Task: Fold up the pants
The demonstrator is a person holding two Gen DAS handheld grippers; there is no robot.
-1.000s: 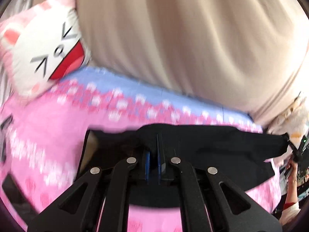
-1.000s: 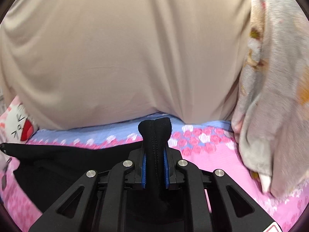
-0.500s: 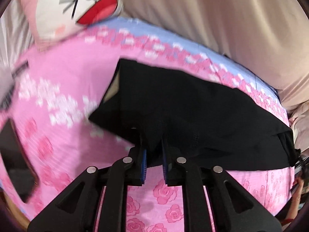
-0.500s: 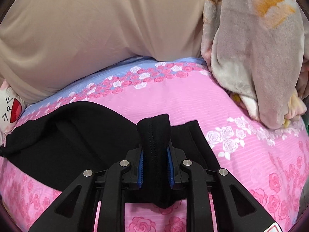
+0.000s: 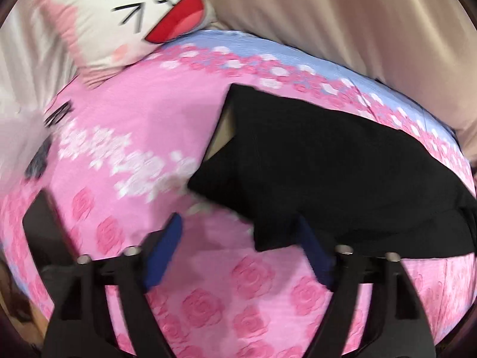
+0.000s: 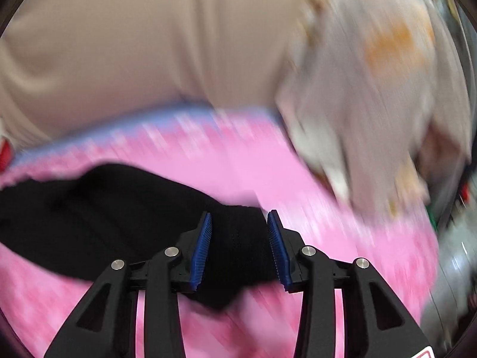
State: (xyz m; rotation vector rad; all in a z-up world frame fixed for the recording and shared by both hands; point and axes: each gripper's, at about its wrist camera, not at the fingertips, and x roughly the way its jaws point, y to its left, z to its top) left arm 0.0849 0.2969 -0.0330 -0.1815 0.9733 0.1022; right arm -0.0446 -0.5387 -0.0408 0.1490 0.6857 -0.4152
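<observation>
The black pants [image 5: 322,173] lie folded lengthwise on the pink rose-print bedspread [image 5: 143,125]. My left gripper [image 5: 238,244] is open, its blue pads wide apart, with nothing between them; the near corner of the pants lies just ahead of the right pad. In the right wrist view the pants [image 6: 98,208] stretch off to the left, and my right gripper [image 6: 240,232] is open with the fabric end lying loose between its blue pads [image 6: 202,247]. This view is blurred by motion.
A white cat-face pillow [image 5: 131,18] sits at the far left of the bed. A beige curtain [image 5: 357,24] hangs behind the bed. A grey printed blanket [image 6: 372,89] is heaped at the right. A dark flat object [image 5: 41,223] lies near the left edge.
Both grippers were shut on the pants and lowered them onto the bed. Both have now opened and released the fabric, and the right one is moving.
</observation>
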